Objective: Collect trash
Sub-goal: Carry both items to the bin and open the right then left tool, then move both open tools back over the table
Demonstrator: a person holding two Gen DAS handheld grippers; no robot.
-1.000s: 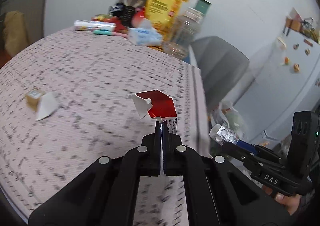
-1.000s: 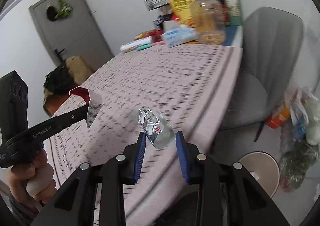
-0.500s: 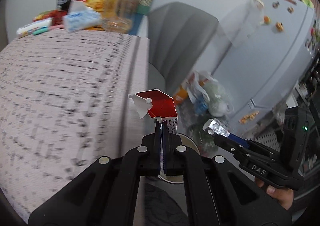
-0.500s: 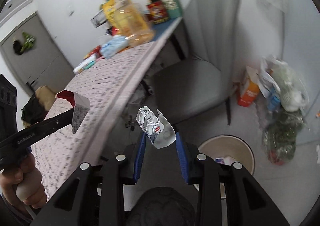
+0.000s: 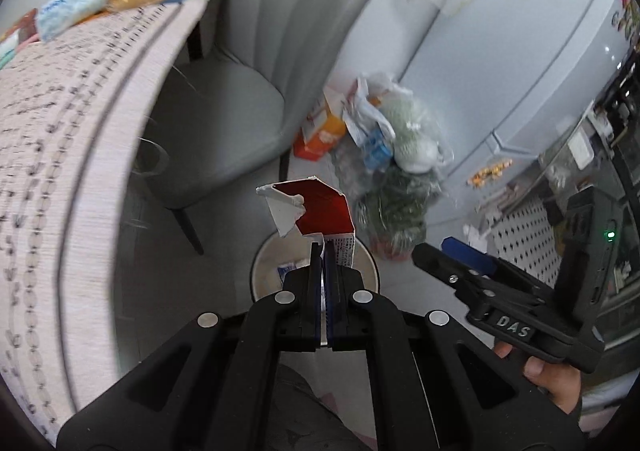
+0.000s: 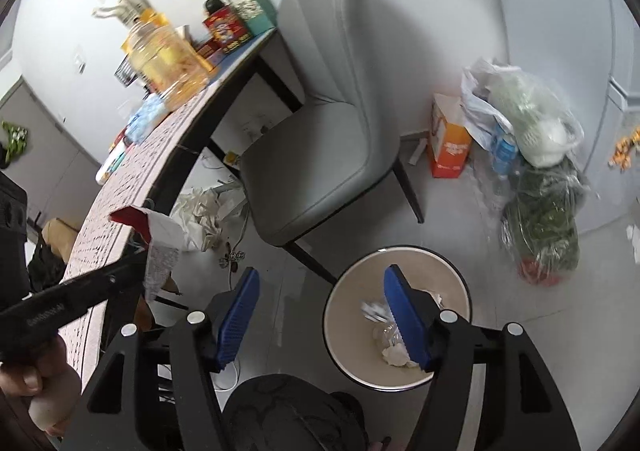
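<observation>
Red and white, 1 torn carton is clamped between the left gripper tips, jaws pinched narrow on its lower edge, and it hangs in the air right above the bin. Over in the right wrist view, the right gripper is spread wide, 2 blue pads well apart with nothing between them, poised over the bin mouth. Down inside that 1 round bin lie a few crumpled scraps, too blurred to count exactly. 1 grey chair stands just beside the bin, tucked at the table edge. Against the wall sit 1 orange box and a heap of plastic bags.
</observation>
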